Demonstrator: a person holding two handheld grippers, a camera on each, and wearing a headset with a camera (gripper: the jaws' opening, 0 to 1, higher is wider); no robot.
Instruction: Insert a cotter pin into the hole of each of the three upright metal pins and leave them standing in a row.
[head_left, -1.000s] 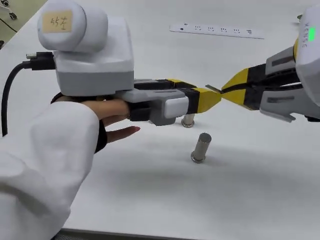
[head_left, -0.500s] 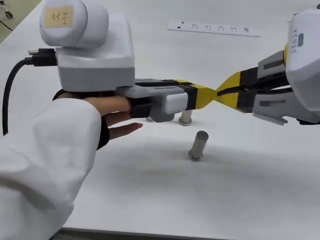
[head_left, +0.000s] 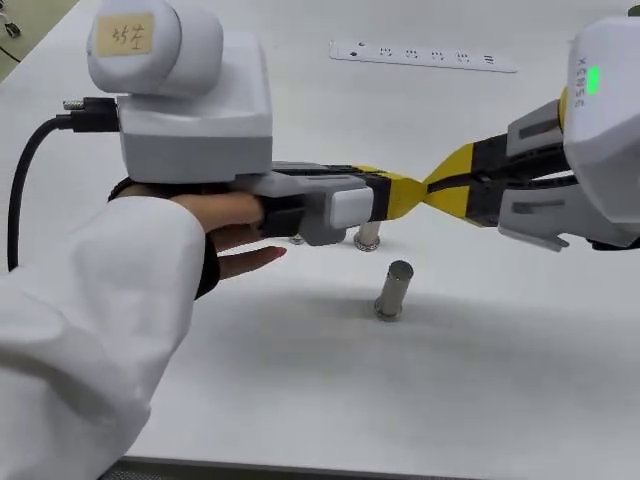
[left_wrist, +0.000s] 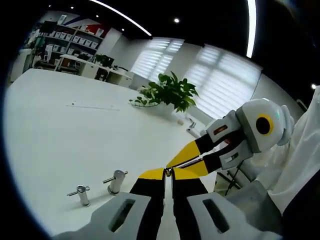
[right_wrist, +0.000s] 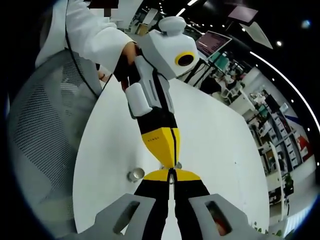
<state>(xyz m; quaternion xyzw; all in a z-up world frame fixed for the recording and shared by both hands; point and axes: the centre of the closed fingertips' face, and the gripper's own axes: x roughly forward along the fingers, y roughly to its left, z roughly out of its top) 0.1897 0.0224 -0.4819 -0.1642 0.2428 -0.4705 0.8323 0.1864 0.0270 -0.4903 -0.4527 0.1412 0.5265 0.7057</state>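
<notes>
Closing from the right, the right gripper has met the left gripper tip to tip above the white workbench, probably to pass over the cotter pin glinting at the join. Both claws are pinched shut; which one holds that sliver I cannot tell. Near them stands a bare metal pin; two cottered pins stand just beyond. Far off lie a power strip and an office plant.

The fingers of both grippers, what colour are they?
The fingers are yellow at the tips and black behind, clearest in the head view.
</notes>
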